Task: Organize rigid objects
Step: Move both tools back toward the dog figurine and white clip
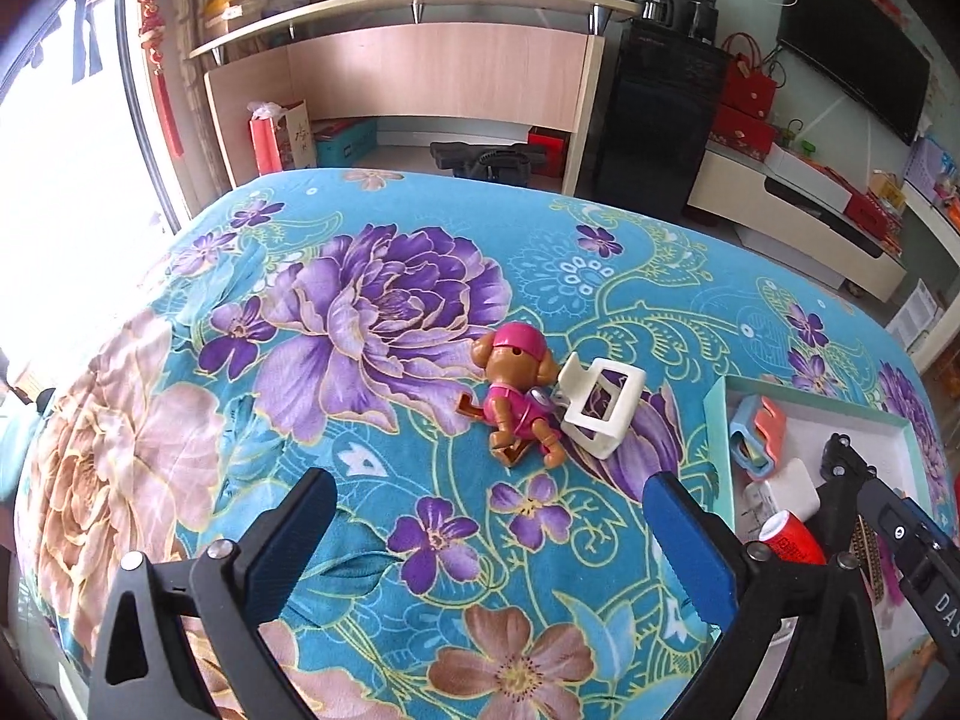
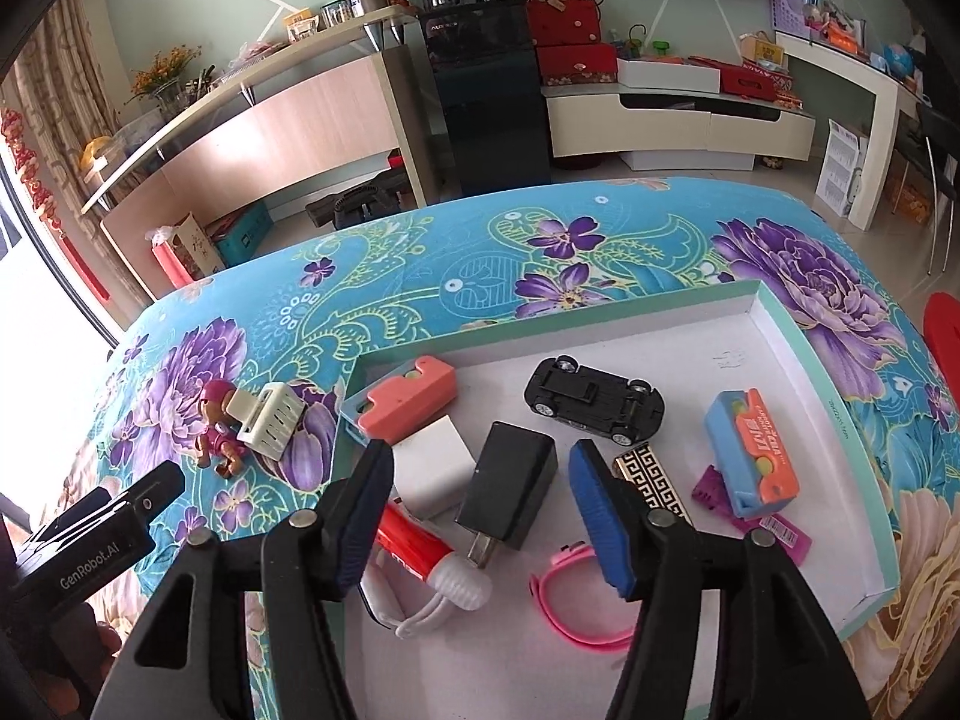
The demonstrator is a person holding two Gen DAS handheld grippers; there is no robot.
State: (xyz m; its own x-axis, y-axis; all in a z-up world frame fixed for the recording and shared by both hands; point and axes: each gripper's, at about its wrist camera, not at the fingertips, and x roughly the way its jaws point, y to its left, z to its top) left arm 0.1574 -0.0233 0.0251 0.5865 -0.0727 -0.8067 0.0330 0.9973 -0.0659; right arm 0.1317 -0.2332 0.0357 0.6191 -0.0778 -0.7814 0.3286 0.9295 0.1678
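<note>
In the lower half of the right wrist view, the right gripper (image 2: 480,516) hangs jaws spread, pinching nothing, over the box (image 2: 840,396) crowded with a boxy black charger (image 2: 510,492) and glossy toy car (image 2: 594,399), while the left gripper (image 1: 498,546) gapes wide above the floral bedspread (image 1: 360,300).

A box (image 2: 780,324) sits on a cloth-covered table (image 2: 456,276); inside it lie a toy car (image 2: 594,399), two chargers (image 2: 510,492), a bracelet (image 2: 576,612) and, apparently, small cases. Left of the box, on the cloth, a toy dog (image 1: 519,402) touches a clip (image 1: 600,408).
</note>
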